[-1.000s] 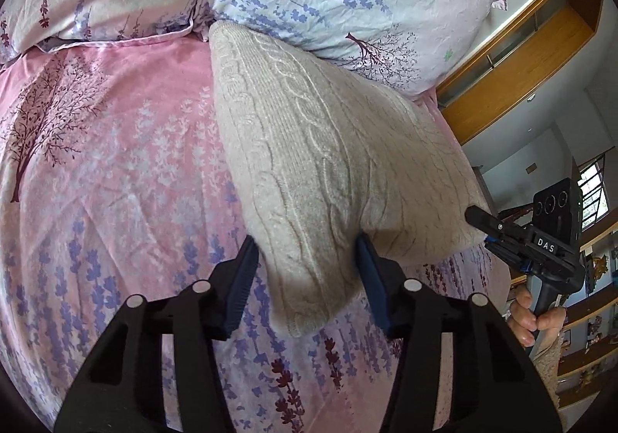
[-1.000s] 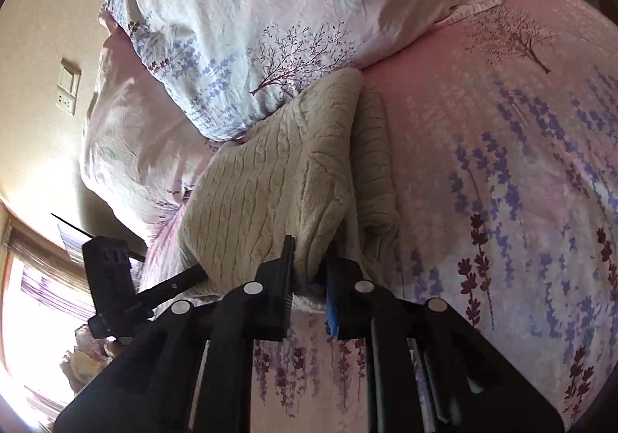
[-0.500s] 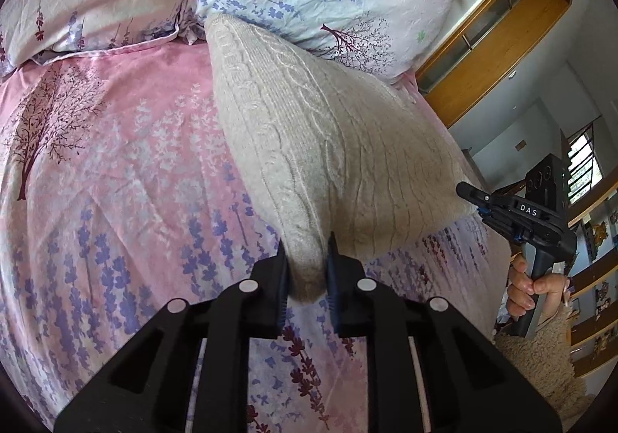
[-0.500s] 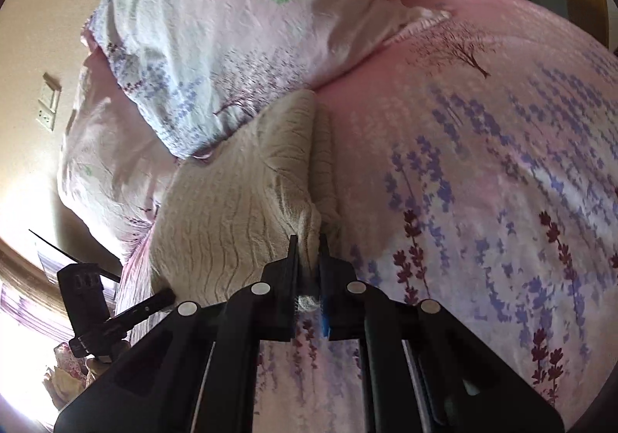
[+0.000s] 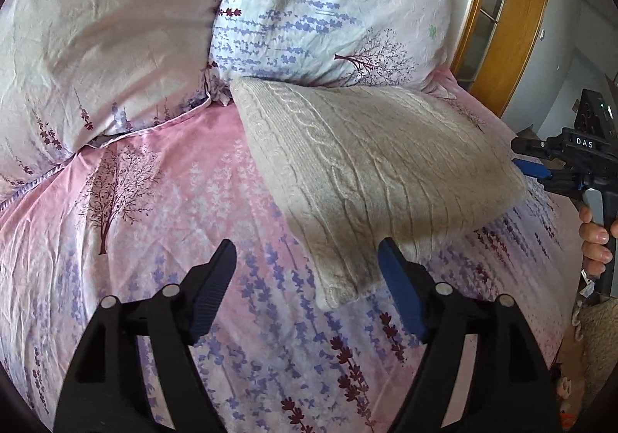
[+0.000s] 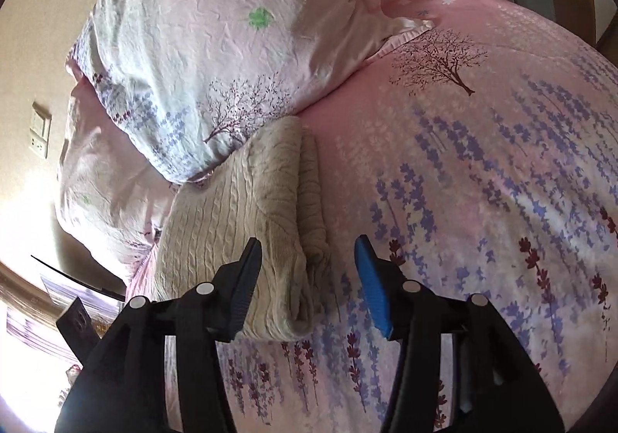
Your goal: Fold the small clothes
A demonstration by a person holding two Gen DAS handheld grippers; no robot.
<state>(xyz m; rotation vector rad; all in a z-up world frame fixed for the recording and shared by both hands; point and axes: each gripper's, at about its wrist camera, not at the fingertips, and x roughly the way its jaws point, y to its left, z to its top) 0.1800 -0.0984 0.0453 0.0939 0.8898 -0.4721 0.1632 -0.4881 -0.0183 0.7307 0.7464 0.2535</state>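
Observation:
A folded beige cable-knit sweater (image 5: 370, 170) lies on the pink floral bedsheet (image 5: 154, 240), its far edge against the pillows. It also shows in the right wrist view (image 6: 251, 224) as a stacked fold. My left gripper (image 5: 307, 278) is open and empty, just in front of the sweater's near corner. My right gripper (image 6: 307, 274) is open and empty, its jaws on either side of the sweater's near folded end without gripping it. The right gripper also shows in the left wrist view (image 5: 540, 162) at the sweater's right edge.
Two floral pillows (image 5: 332, 12) (image 5: 104, 39) lie at the head of the bed. A wooden frame (image 5: 513, 19) stands at the back right. A wall switch (image 6: 38, 131) is on the left wall. Bare bedsheet (image 6: 483, 182) spreads to the right.
Both grippers were shut on the sweater's corners half a second ago. They have opened, let the sweater go flat on the bed and drawn back a little.

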